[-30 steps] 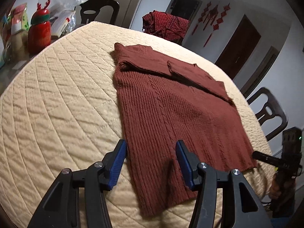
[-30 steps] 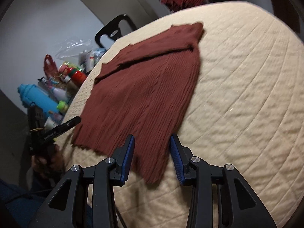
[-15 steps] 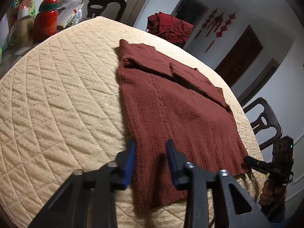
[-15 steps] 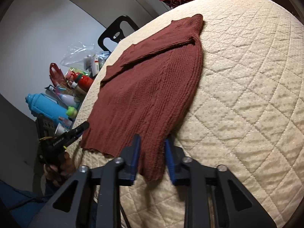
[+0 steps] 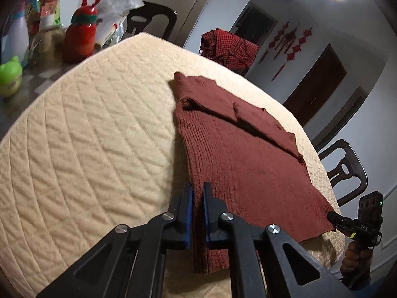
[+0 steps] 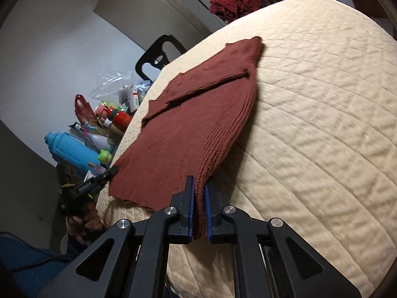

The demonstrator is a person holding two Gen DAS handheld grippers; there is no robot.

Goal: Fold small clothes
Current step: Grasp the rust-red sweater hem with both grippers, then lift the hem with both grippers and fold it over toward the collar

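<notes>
A rust-red knit sweater (image 5: 248,164) lies flat on the cream quilted table cover (image 5: 86,149), its sleeves folded across the chest at the far end. My left gripper (image 5: 197,186) is shut on the sweater's near left hem corner, with fabric pinched between the blue pads. In the right wrist view the same sweater (image 6: 188,129) rises in a ridge at its near right corner. There the jaws of my right gripper (image 6: 199,181) are closing, and the knit is pressed between the pads. Each view shows the other gripper held in a hand at the opposite hem corner.
The clutter beside the table includes a red reindeer bottle (image 5: 82,37), a green cup (image 5: 10,77) and a blue bottle (image 6: 74,152). A red plaid cloth (image 5: 228,47) hangs on a chair behind. Dark chairs (image 5: 345,171) stand round the table (image 6: 322,124).
Both grippers went from open around the hem corners to closed on the fabric. Each moved forward a little, and the pinched corners now stand up off the cover.
</notes>
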